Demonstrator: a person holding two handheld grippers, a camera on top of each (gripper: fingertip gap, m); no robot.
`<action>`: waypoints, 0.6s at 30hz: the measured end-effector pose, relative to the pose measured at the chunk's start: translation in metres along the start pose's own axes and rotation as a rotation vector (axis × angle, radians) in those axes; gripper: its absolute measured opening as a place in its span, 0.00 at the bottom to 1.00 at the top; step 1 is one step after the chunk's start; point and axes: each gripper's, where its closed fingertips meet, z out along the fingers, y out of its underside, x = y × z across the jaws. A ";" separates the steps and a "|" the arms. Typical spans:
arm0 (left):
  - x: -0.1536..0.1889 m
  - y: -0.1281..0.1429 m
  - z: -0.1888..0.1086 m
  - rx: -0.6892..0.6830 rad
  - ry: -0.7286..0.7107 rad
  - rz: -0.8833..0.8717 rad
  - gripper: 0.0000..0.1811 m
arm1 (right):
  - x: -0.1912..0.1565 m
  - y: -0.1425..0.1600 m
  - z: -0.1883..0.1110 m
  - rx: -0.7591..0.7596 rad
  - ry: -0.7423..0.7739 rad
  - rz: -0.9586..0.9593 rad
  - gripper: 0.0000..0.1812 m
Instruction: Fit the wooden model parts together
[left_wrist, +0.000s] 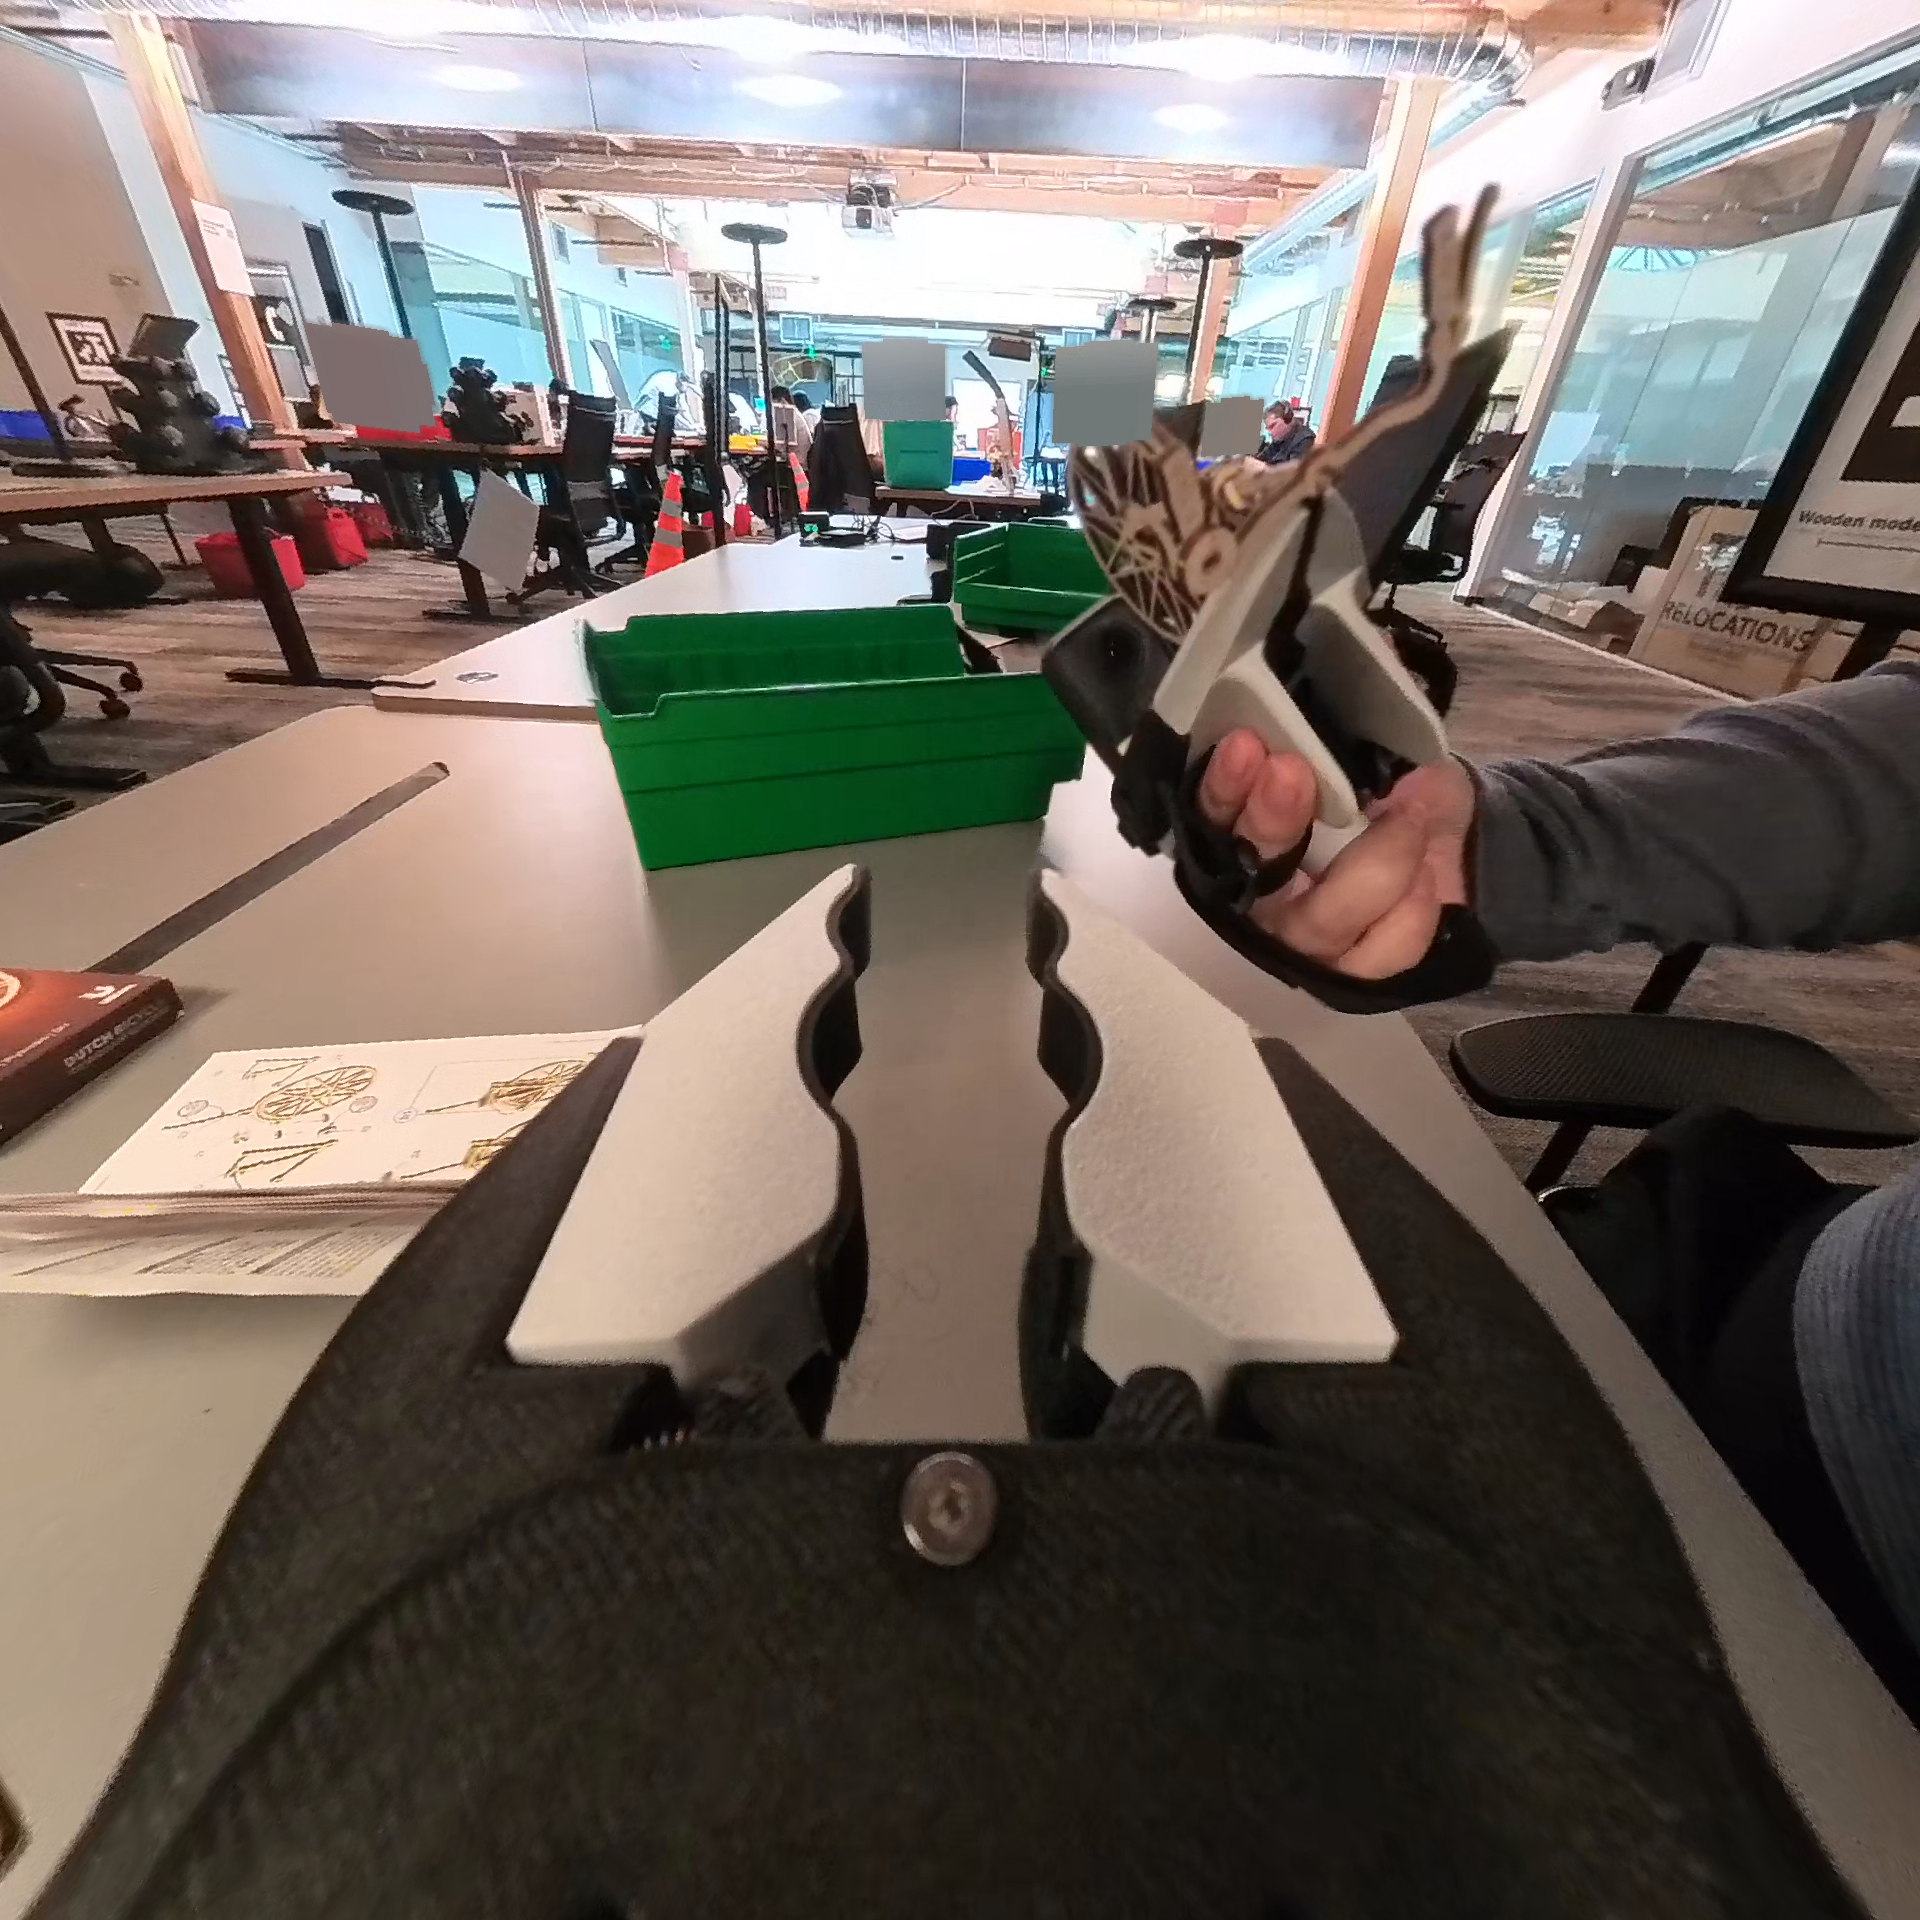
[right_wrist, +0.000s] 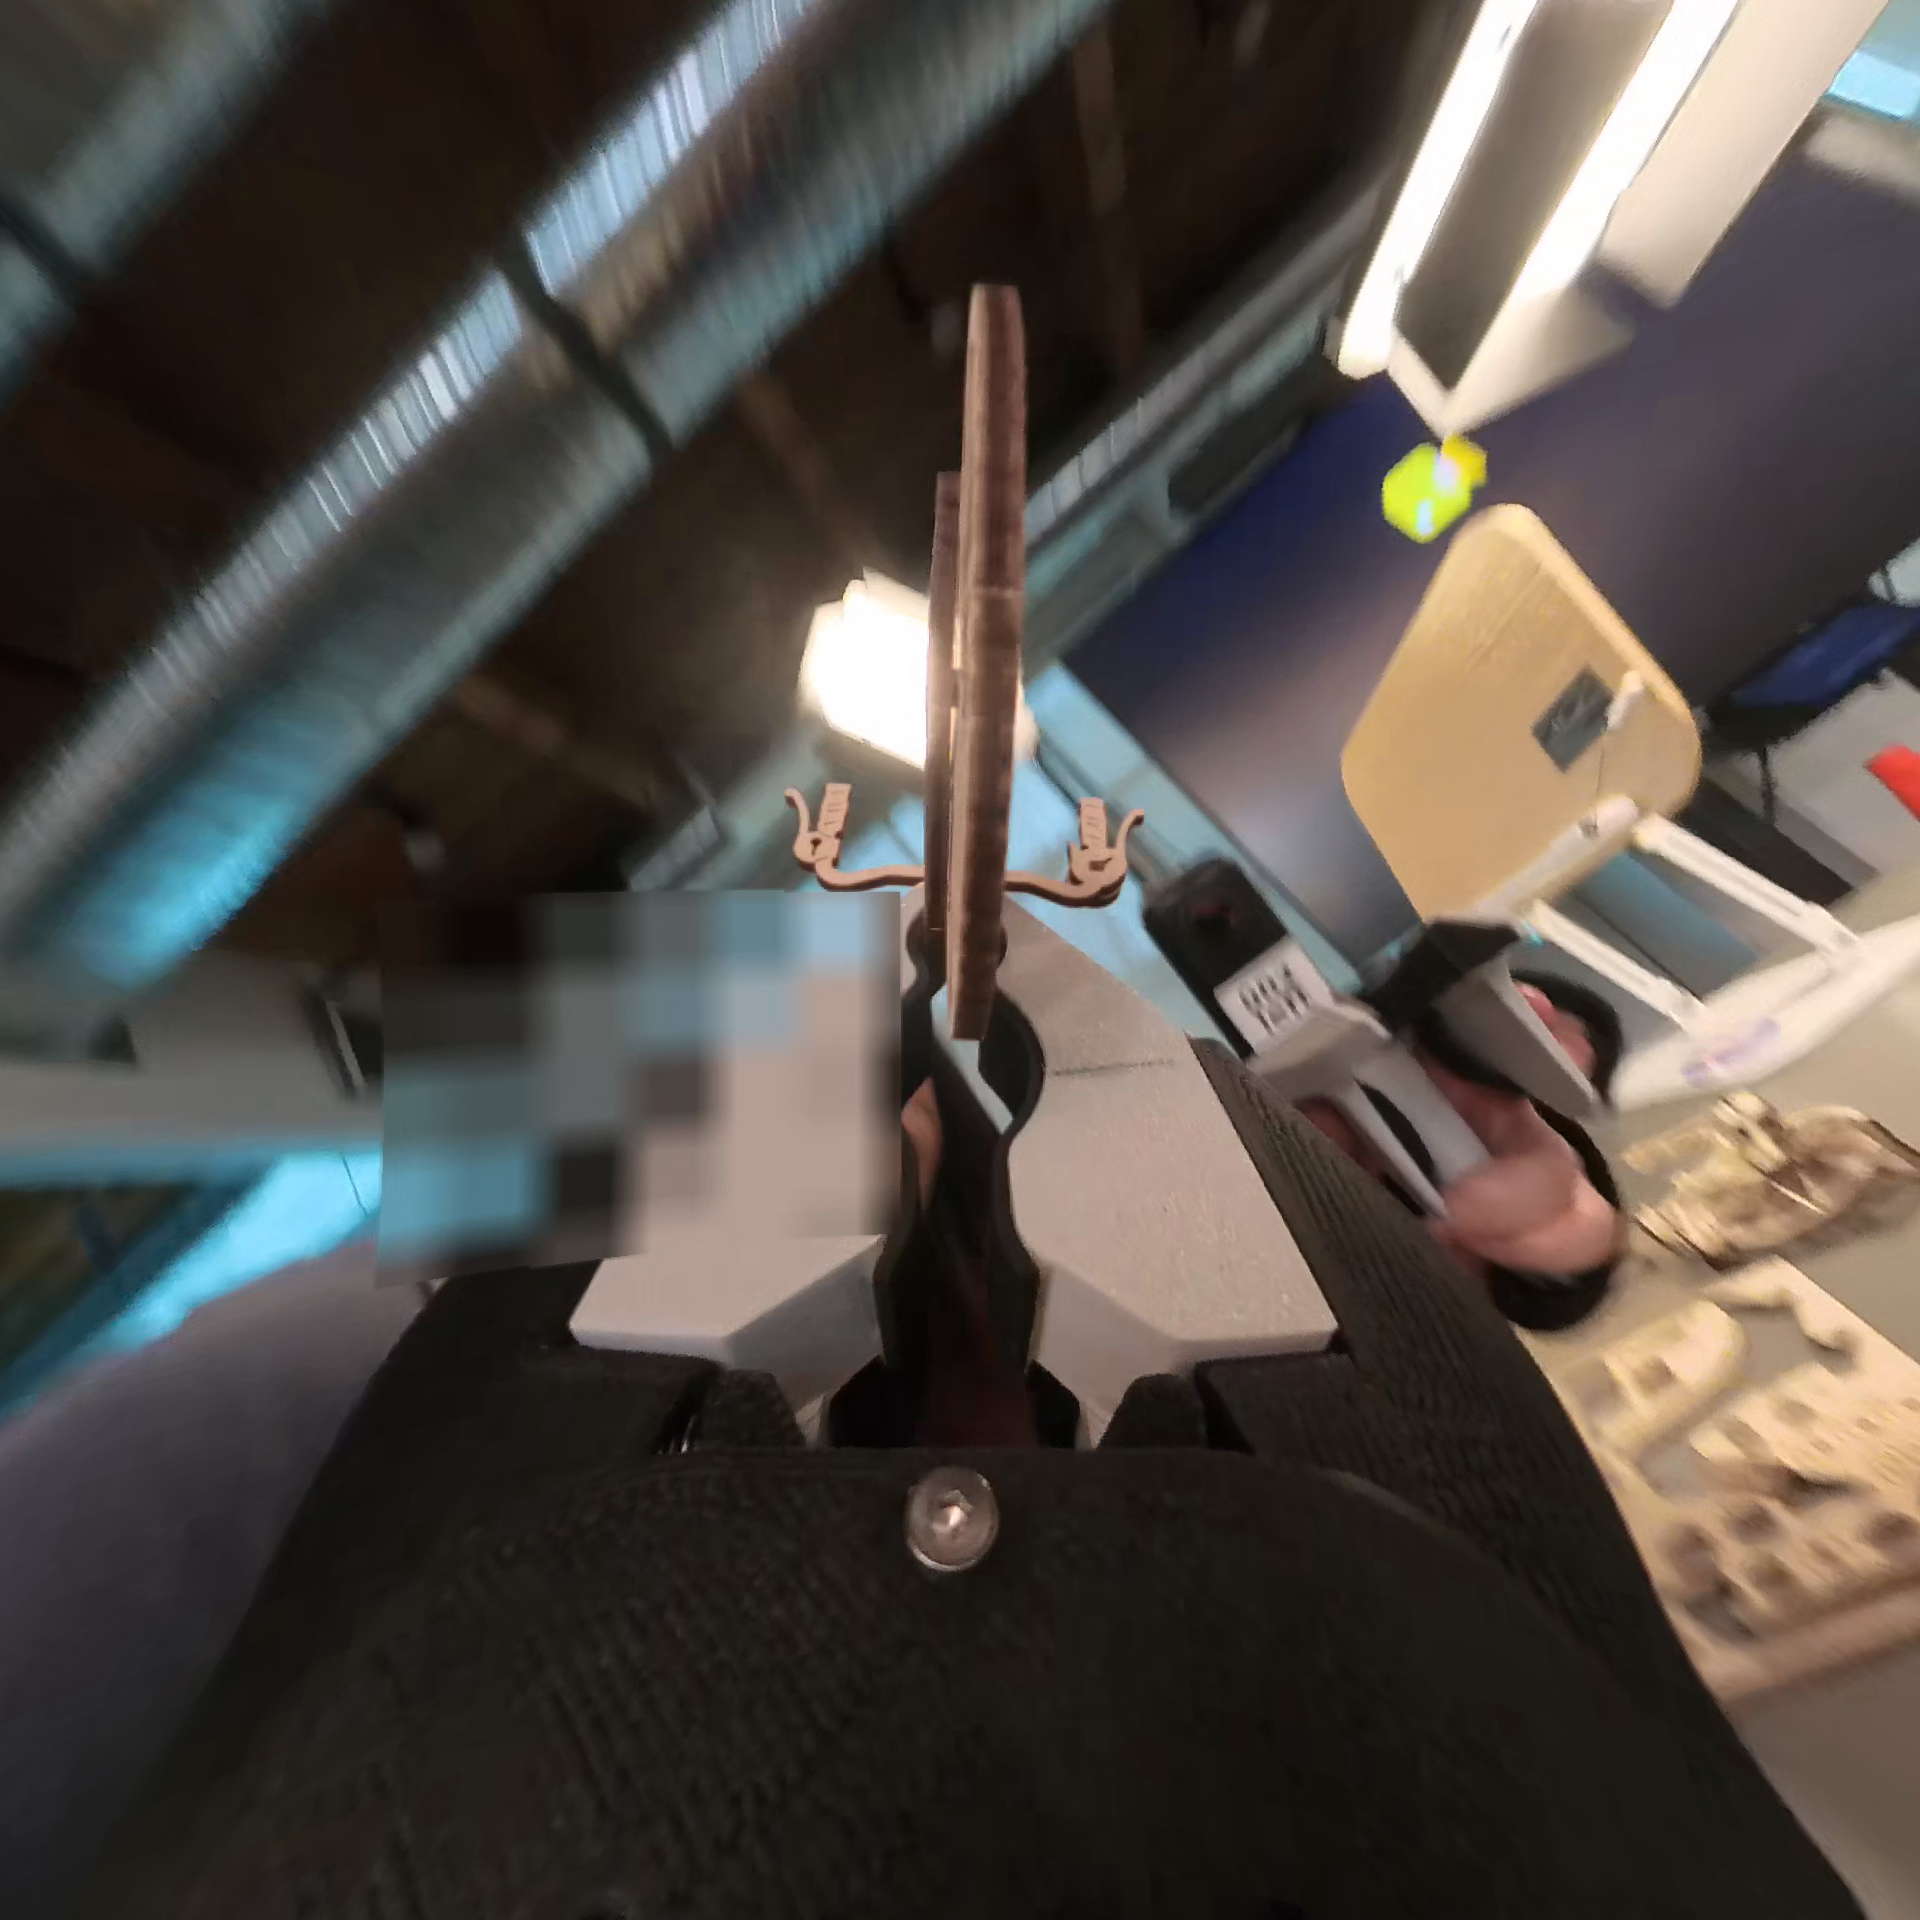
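My right gripper (left_wrist: 1278, 520) is shut on a flat wooden model part (left_wrist: 1153, 520) with spoked cut-outs and holds it in the air, right of and above the table. A thin handlebar-shaped wooden piece (left_wrist: 1455, 270) sticks up from the part. In the right wrist view the part (right_wrist: 982, 675) is edge-on between my shut right gripper (right_wrist: 961, 935), with the handlebar piece (right_wrist: 862, 878) across it. My left gripper (left_wrist: 951, 904) is open and empty, low over the grey table (left_wrist: 312, 883). It also shows in the right wrist view (right_wrist: 1382, 1049), held by a hand.
A green bin (left_wrist: 831, 727) stands just beyond my left gripper, and a second green bin (left_wrist: 1018, 582) sits behind it. An instruction booklet (left_wrist: 343, 1122) and a dark box (left_wrist: 73, 1039) lie at the left. Wooden part sheets (right_wrist: 1766, 1455) lie on the table. A chair (left_wrist: 1662, 1070) is at the right. The grippers' ends are close to 10 cm from one another.
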 end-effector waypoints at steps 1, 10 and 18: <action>-0.001 0.000 0.000 0.001 -0.003 -0.003 0.16 | -0.001 -0.004 -0.001 0.039 -0.008 0.019 0.00; -0.007 0.003 -0.002 0.003 -0.016 -0.022 0.15 | -0.022 -0.012 0.018 0.202 -0.103 0.096 0.00; -0.007 0.007 -0.002 -0.005 -0.015 -0.029 0.15 | -0.030 -0.006 0.026 0.158 -0.129 0.093 0.00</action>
